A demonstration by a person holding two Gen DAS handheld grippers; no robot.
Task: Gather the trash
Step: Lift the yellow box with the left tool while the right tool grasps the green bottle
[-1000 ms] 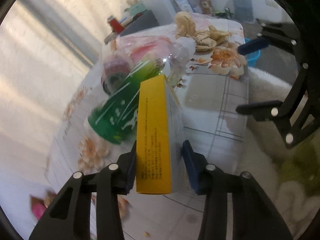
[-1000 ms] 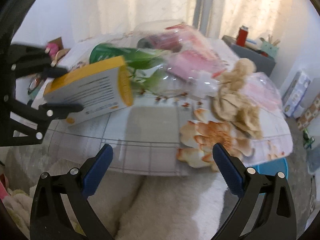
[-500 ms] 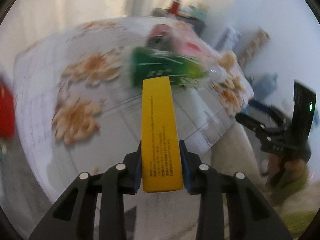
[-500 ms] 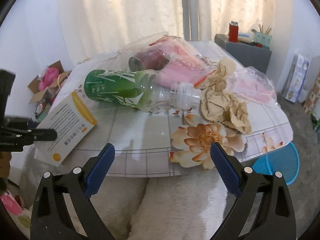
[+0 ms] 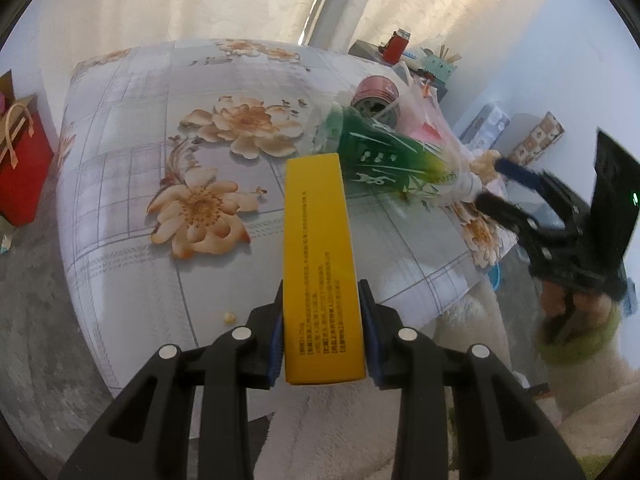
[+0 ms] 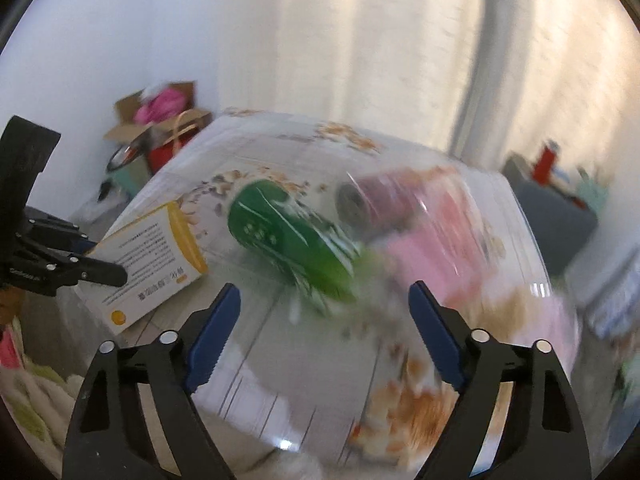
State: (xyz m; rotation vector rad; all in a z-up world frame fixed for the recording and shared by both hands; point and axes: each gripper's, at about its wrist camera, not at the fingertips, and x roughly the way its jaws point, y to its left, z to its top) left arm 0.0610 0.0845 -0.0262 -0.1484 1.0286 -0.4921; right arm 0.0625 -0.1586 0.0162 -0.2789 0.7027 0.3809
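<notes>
With the yellow box [image 5: 322, 264] clamped in the left gripper [image 5: 323, 336], the empty right gripper [image 6: 324, 332] narrows toward the green bottle [image 6: 288, 236] mid-frame, probably next.

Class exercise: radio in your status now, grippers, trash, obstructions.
Left gripper clamped on yellow box. Right gripper empty, jaws closing. Green bottle lying on table. Nothing blocking.
</notes>
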